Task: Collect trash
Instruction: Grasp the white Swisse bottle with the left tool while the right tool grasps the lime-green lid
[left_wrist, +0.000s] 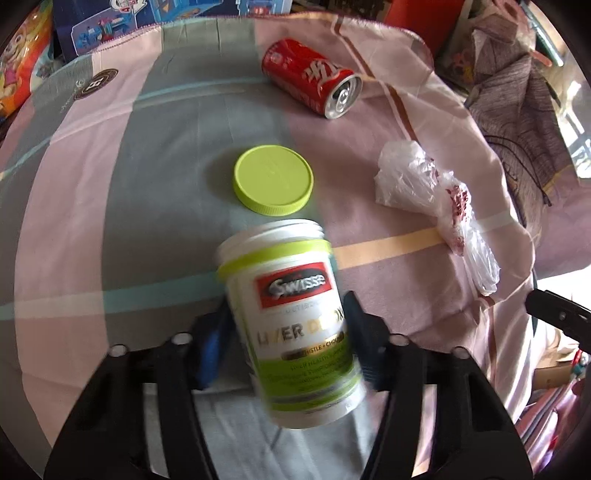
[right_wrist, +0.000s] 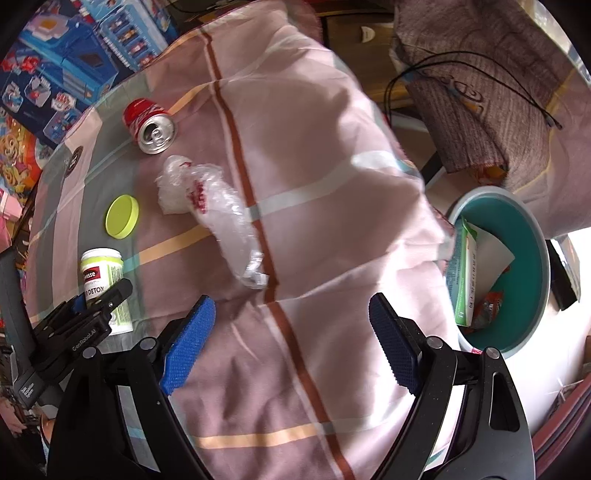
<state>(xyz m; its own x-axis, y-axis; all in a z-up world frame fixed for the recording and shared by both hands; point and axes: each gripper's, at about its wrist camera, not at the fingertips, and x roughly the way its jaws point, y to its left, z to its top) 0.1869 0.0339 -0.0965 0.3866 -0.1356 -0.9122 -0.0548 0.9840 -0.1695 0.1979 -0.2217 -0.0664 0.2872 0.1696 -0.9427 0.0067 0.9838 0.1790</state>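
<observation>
The left gripper (left_wrist: 284, 328) is clamped on the bottle (left_wrist: 291, 321) — a white-and-green supplement bottle with its cap off, tilted, a pad pressing each side. Just beyond the bottle's open mouth the green lid (left_wrist: 273, 180) lies flat on the striped cloth (left_wrist: 110, 184). Farther off a red can (left_wrist: 312, 83) lies on its side, and a crumpled plastic bag (left_wrist: 436, 199) lies to the right of the lid. The right gripper (right_wrist: 291, 325) stands wide open over bare cloth, holding nothing — the bag just beyond its fingertips, a teal bin (right_wrist: 532, 229) with some rubbish inside to its right.
</observation>
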